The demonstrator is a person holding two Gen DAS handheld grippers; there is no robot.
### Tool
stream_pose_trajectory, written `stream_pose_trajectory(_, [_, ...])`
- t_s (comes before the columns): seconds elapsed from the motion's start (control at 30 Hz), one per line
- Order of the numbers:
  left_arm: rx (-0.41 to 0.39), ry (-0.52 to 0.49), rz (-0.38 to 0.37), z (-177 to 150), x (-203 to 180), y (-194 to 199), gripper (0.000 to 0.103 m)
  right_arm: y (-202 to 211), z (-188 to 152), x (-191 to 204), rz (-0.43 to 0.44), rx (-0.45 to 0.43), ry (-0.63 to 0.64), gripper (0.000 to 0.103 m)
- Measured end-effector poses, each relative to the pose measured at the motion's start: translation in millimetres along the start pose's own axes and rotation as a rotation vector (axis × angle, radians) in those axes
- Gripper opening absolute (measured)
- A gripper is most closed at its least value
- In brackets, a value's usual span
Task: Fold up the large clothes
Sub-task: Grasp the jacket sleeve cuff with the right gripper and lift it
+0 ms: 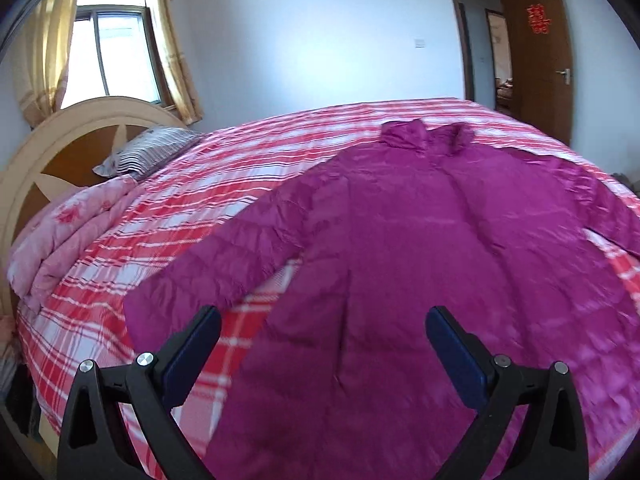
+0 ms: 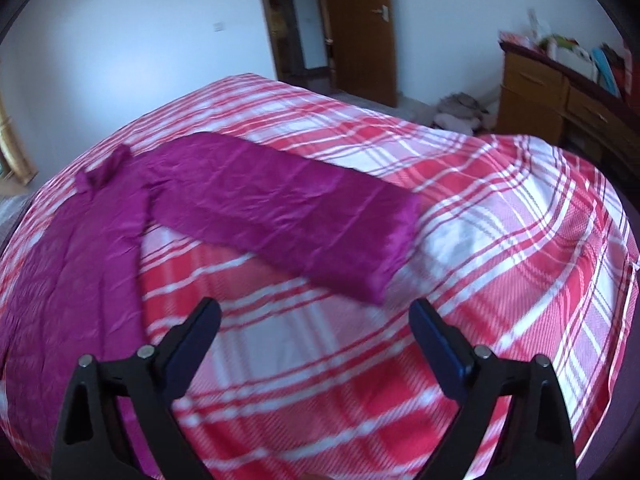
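Observation:
A magenta padded jacket (image 1: 420, 240) lies spread flat on the red-and-white plaid bed (image 1: 168, 216), collar toward the far side and both sleeves stretched out. My left gripper (image 1: 323, 320) hovers open over the jacket's lower left body, near the left sleeve's cuff (image 1: 160, 304), with nothing between its fingers. In the right wrist view the jacket's right sleeve (image 2: 280, 208) lies straight across the plaid bedcover (image 2: 480, 240), its cuff (image 2: 388, 264) just beyond my right gripper (image 2: 316, 312). That gripper is open and empty above the cover.
A folded pink quilt (image 1: 68, 232) and a striped pillow (image 1: 148, 152) lie by the rounded headboard (image 1: 48, 148) at the left. A wooden dresser (image 2: 560, 96) with clutter and a clothes pile (image 2: 460, 112) on the floor stand beyond the bed's right side. An open door (image 2: 360, 24) is behind.

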State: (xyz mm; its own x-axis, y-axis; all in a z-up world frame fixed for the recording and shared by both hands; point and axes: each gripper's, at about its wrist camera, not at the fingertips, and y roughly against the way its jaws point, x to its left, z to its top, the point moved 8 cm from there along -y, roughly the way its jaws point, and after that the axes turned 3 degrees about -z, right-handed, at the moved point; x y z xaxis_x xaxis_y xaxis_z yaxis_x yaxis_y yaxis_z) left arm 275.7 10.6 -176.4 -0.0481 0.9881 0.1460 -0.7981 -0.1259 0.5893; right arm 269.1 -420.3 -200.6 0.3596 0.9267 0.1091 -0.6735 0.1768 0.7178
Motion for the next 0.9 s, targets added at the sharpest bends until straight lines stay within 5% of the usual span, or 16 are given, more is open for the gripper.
stream_pose_trajectory(0.33, [0.037, 0.000, 0.122, 11, 35, -66, 0.102, -51, 58, -49, -0.092, 0.082, -0.097, 0.077])
stream_pose_trajectory(0.53, [0.137, 0.049, 0.106, -12, 41, -98, 0.102, -72, 53, -39, -0.190, 0.102, 0.019, 0.073])
stream_pose_trajectory(0.6, [0.154, 0.071, 0.093, -19, 41, -103, 0.102, -77, 47, -30, -0.174, 0.125, 0.077, 0.044])
stream_pose_trajectory(0.7, [0.149, 0.096, 0.075, -22, 42, -105, 0.102, -77, 48, -20, -0.171, 0.113, 0.139, 0.020])
stream_pose_trajectory(0.9, [0.142, 0.125, 0.046, -25, 43, -106, 0.102, -57, 92, -12, -0.253, 0.007, 0.196, 0.012])
